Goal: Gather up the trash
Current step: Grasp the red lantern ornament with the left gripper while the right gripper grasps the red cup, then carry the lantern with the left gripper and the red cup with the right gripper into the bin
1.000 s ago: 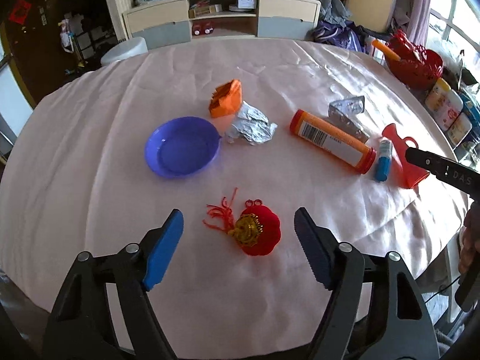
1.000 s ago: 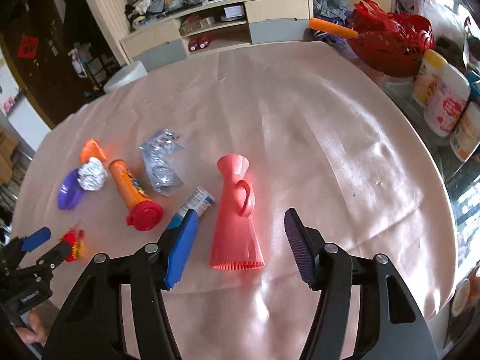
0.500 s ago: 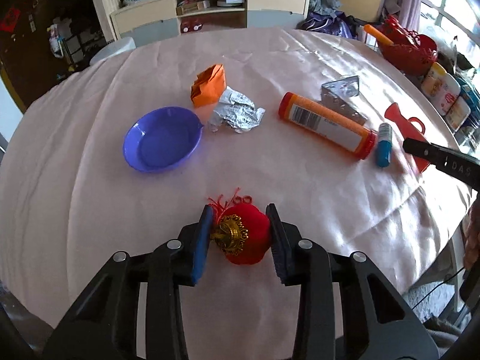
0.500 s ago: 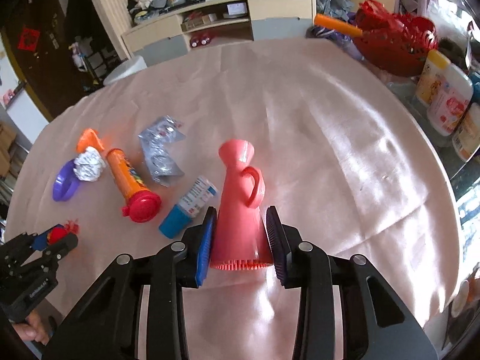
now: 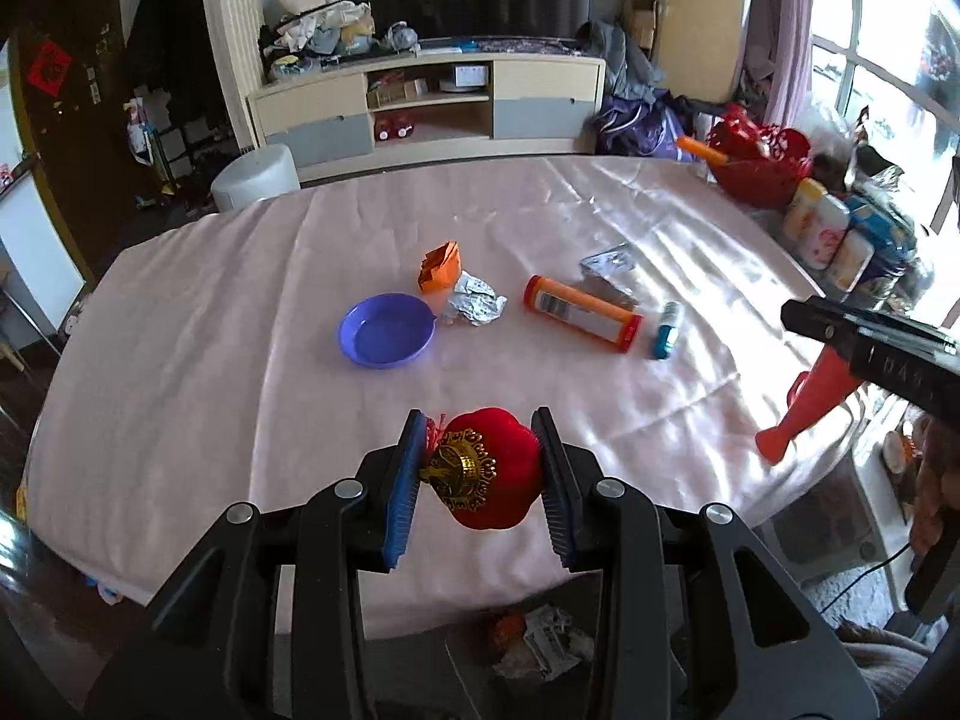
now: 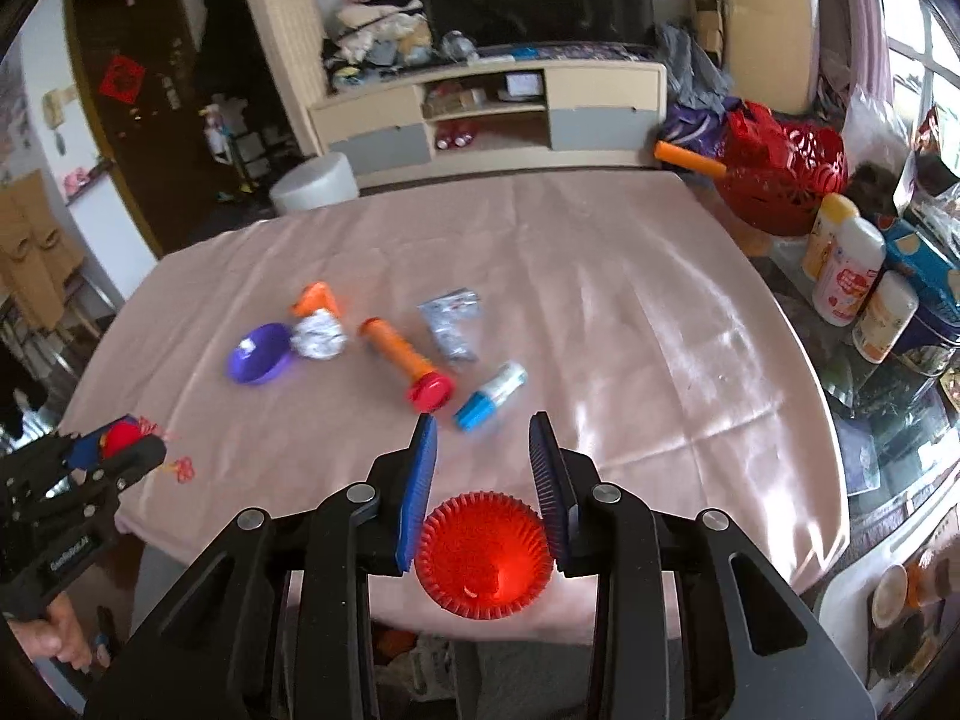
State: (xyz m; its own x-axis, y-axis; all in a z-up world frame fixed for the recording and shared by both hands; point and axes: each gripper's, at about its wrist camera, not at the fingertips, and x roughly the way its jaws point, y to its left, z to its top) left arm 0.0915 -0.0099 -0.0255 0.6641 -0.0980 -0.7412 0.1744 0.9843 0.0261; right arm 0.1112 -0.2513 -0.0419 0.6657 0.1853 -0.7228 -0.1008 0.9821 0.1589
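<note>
Both grippers, open over their targets a second ago, now carry them clear of the bench (image 5: 198,324). Left gripper (image 5: 480,474): jaws part-closed, clamped on the red lantern ornament (image 5: 489,468), held in the air over the near edge. Right gripper (image 6: 483,498): jaws narrowed, pinching the red fluted funnel (image 6: 485,561) by its wide rim, spout hanging down.

Judgement: step in hand is carry-off to a bin, which is not clearly in view; some crumpled waste shows below the near edge. Keep both grips firm; the funnel is held by a thin rim only and could pivot, so move it steadily.

Surface: pink cloth, creased, glossy in window light. Remaining on it: purple dish (image 5: 387,330), foil ball (image 5: 477,307), orange tube (image 5: 582,313), small blue-capped bottle (image 5: 666,330). Room cluttered; low cabinet behind, bottles at right.
</note>
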